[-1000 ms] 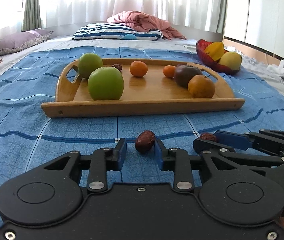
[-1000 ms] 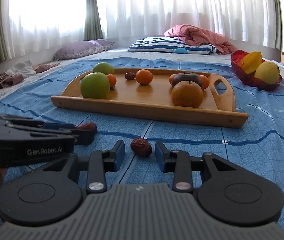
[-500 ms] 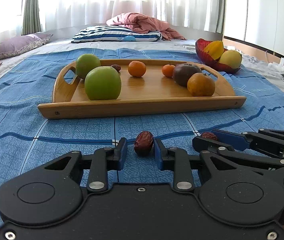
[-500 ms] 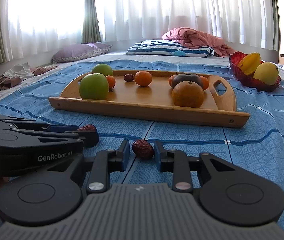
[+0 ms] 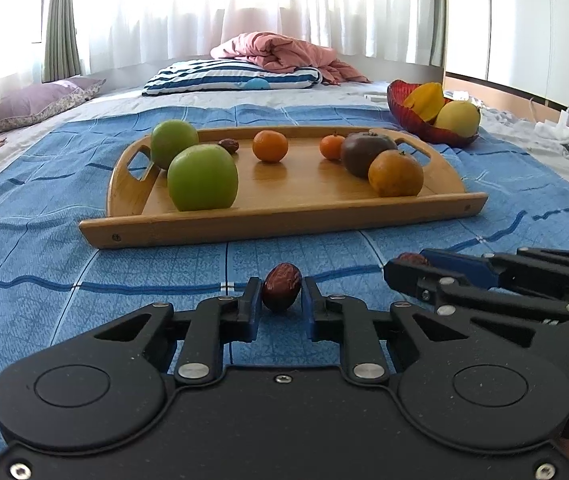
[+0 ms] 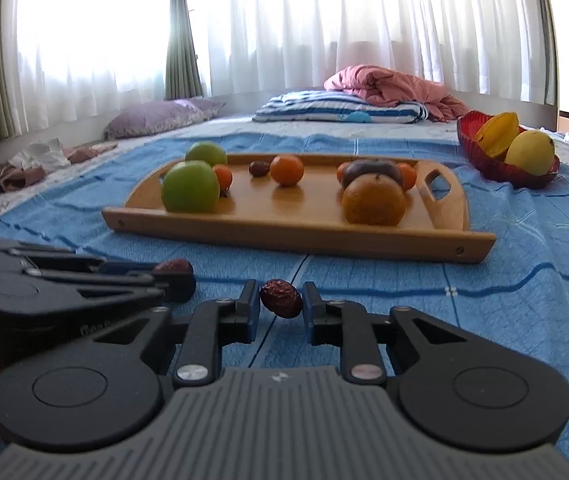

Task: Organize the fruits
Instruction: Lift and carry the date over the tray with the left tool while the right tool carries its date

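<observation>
On the blue bedspread in front of the wooden tray point(image 5: 284, 222) lie two red dates. My left gripper point(image 5: 281, 298) is shut on one date point(image 5: 282, 286), its blue pads pressing both sides. My right gripper point(image 6: 281, 300) has its jaws closing on the other date point(image 6: 280, 298), and both pads touch it. Each gripper shows from the side in the other's view: the right gripper point(image 5: 404, 274) at the right, the left gripper point(image 6: 178, 280) at the left. The tray point(image 6: 284, 236) holds two green apples point(image 5: 202, 178), several oranges, a dark purple fruit point(image 5: 364, 152) and a small date point(image 5: 229, 145).
A red bowl point(image 5: 416, 126) with yellow fruit stands on the bed beyond the tray's right end. Farther back lie a striped pillow point(image 5: 232, 76), a pink blanket and a purple pillow point(image 5: 40, 100). Curtained windows run along the back.
Both grippers' jaws have narrowed onto their dates, the right one from much wider. Neither hand has shifted and the dates stay in place on the bedspread.
</observation>
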{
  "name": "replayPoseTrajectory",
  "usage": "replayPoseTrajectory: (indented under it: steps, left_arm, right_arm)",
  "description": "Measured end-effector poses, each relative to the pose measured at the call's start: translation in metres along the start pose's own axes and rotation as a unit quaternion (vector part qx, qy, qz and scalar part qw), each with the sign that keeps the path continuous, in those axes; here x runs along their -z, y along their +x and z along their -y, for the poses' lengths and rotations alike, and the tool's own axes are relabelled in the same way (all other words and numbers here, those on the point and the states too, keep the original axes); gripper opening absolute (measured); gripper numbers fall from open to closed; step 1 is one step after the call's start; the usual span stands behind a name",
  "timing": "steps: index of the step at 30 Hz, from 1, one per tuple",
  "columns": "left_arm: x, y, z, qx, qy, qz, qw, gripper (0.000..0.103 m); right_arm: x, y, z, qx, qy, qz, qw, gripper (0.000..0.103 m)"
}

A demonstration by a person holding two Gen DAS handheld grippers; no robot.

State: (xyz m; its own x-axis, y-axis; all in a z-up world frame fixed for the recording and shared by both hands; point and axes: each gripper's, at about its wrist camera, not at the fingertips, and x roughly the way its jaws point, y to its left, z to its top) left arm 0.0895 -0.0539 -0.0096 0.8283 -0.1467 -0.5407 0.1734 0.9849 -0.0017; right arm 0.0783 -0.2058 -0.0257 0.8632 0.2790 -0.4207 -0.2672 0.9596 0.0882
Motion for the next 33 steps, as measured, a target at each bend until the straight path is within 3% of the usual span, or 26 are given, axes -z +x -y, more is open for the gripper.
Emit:
replayPoseTrajectory:
  steps: [10, 17, 26, 33]
  left_arm:
    - [-0.035, -0.003, -0.008, 0.003, -0.003, 0.028, 0.9996, 0.020]
    - [-0.059, 0.015, -0.019, 0.013, -0.029, 0.019, 0.9993, 0.020]
    - [-0.101, 0.049, -0.027, 0.028, -0.039, -0.002, 0.9988, 0.020]
    - [-0.118, 0.087, -0.029, 0.048, -0.056, -0.053, 0.9958, 0.020]
  right_arm:
    - [-0.031, 0.008, 0.002, -0.001, 0.020, 0.018, 1.000, 0.027]
    - [-0.053, 0.028, 0.010, 0.010, 0.042, 0.012, 0.999, 0.027]
    - [-0.095, 0.069, 0.036, 0.000, 0.093, -0.040, 0.995, 0.027]
    - [-0.120, 0.106, 0.051, -0.002, 0.127, -0.104, 0.986, 0.027]
